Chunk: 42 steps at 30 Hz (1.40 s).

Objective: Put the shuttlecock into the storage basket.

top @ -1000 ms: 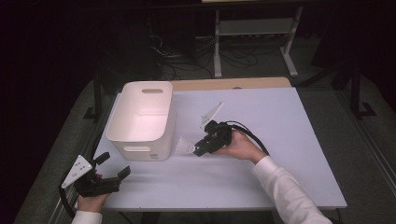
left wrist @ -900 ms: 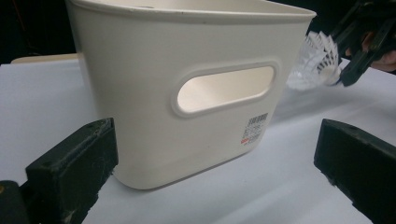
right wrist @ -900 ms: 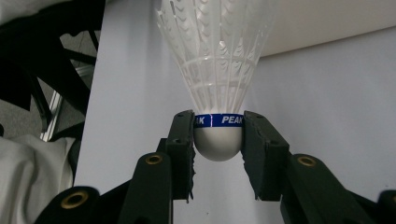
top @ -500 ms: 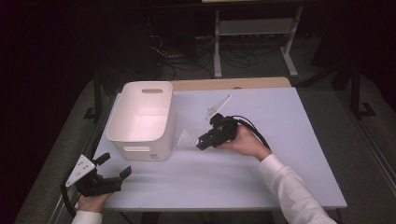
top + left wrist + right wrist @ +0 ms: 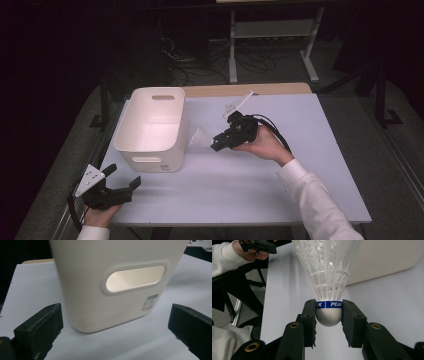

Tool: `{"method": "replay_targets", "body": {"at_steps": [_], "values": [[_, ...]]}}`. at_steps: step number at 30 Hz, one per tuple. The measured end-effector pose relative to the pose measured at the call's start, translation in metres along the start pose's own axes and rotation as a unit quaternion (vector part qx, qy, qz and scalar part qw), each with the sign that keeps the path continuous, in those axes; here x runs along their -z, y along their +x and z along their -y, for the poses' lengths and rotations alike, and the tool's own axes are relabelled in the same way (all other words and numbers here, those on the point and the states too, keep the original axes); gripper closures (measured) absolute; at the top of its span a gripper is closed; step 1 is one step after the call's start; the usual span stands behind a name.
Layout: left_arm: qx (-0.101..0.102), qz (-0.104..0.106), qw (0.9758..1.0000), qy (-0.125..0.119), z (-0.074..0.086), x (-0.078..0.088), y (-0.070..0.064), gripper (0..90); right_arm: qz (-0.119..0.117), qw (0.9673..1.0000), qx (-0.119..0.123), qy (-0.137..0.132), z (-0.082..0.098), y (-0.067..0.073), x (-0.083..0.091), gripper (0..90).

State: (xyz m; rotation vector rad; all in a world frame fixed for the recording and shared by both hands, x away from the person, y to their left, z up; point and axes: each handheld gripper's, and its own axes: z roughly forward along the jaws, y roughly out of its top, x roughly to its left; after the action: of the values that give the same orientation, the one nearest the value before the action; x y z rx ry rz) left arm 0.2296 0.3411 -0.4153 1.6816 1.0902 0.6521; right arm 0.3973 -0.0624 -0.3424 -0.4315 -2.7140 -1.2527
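A white shuttlecock (image 5: 329,277) with a blue band round its rounded cork is clamped by that cork in my right gripper (image 5: 329,313). In the high view the right gripper (image 5: 216,145) holds the shuttlecock (image 5: 198,137) above the table, just right of the white bin (image 5: 150,127), skirt pointing toward the bin. My left gripper (image 5: 122,176) rests open at the table's near left corner with nothing between its jaws. It faces the bin's near wall (image 5: 120,282), which has a handle slot and a barcode sticker.
The white table (image 5: 280,190) has free room in front and to the right. A wooden strip (image 5: 250,89) runs along the far edge. A metal stand and cables (image 5: 270,35) sit on the dark floor beyond.
My right gripper has risen with the shuttlecock and drifted a little away from the near edge. The left gripper has stayed in place.
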Motion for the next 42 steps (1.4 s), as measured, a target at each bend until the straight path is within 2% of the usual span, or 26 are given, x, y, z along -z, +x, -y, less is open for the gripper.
{"method": "replay_targets", "body": {"at_steps": [9,16,18,20,21,22,27,31,33,37,42], "values": [[0.002,0.004,1.0,-0.003,0.0,0.0,0.0,0.0,0.005,1.0,0.003,-0.008,-0.014,0.002,0.007,63.9],[0.002,0.003,1.0,-0.006,0.0,0.0,0.0,0.0,0.006,0.9997,0.015,-0.016,-0.028,0.004,0.01,63.9],[0.002,0.004,1.0,-0.008,0.0,0.0,0.0,0.0,0.006,0.9999,0.009,-0.012,-0.031,0.006,0.011,63.9],[0.005,0.005,0.9999,-0.01,0.0,0.0,0.0,0.0,0.006,0.9998,0.016,-0.013,-0.034,0.006,0.011,63.9],[0.006,0.005,0.9999,-0.009,0.0,0.0,0.0,0.0,0.006,0.9999,0.011,-0.012,-0.036,0.007,0.012,63.9],[0.006,0.006,0.9999,-0.01,0.0,0.0,0.0,0.0,0.005,0.9997,0.02,-0.014,-0.037,0.007,0.011,63.9],[0.008,0.007,0.9999,-0.013,0.0,0.0,0.0,0.0,0.006,0.9995,0.027,-0.017,-0.044,0.007,0.011,63.9],[0.001,0.005,1.0,-0.002,0.0,0.001,0.0,0.0,0.008,0.9995,0.026,-0.014,-0.048,0.007,0.011,63.9],[-0.002,0.006,1.0,0.0,0.0,0.001,0.0,0.0,0.009,0.9992,0.034,-0.017,-0.051,0.006,0.01,63.9],[-0.003,0.008,0.9999,-0.008,0.0,0.0,-0.001,0.0,0.01,0.9992,0.034,-0.019,-0.056,0.006,0.012,63.9],[-0.003,0.009,0.9999,-0.008,0.0,0.0,0.0,0.0,0.014,0.9992,0.035,-0.012,-0.062,0.005,0.012,63.9]]}}
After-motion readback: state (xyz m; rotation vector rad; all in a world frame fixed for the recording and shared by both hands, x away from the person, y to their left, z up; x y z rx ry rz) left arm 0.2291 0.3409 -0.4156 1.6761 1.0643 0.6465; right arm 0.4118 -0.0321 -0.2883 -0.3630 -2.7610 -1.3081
